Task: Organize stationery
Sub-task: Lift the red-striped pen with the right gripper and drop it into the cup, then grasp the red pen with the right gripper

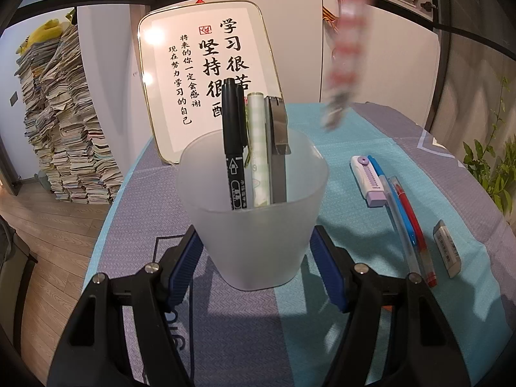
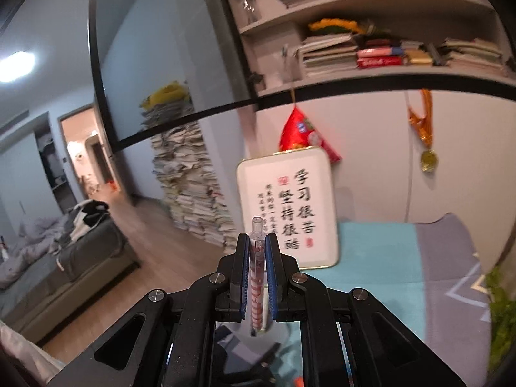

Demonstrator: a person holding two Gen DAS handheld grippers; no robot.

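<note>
Left wrist view: left gripper [image 1: 256, 254] is clamping the frosted cup [image 1: 253, 213], which is holding a black marker [image 1: 233, 148].
Right gripper [image 2: 258, 258]: is pinching a red-patterned pen [image 2: 257, 277] upright.
Cup's 3 o'clock: correction tape [image 1: 367, 180], pens and eraser [image 1: 446, 247] are lying on the tablecloth [image 1: 354, 148].

L hand-held gripper [image 1: 254, 258] clamped, angled down; R hand-held gripper [image 2: 258, 258] pinched shut, prob. near-level.
</note>
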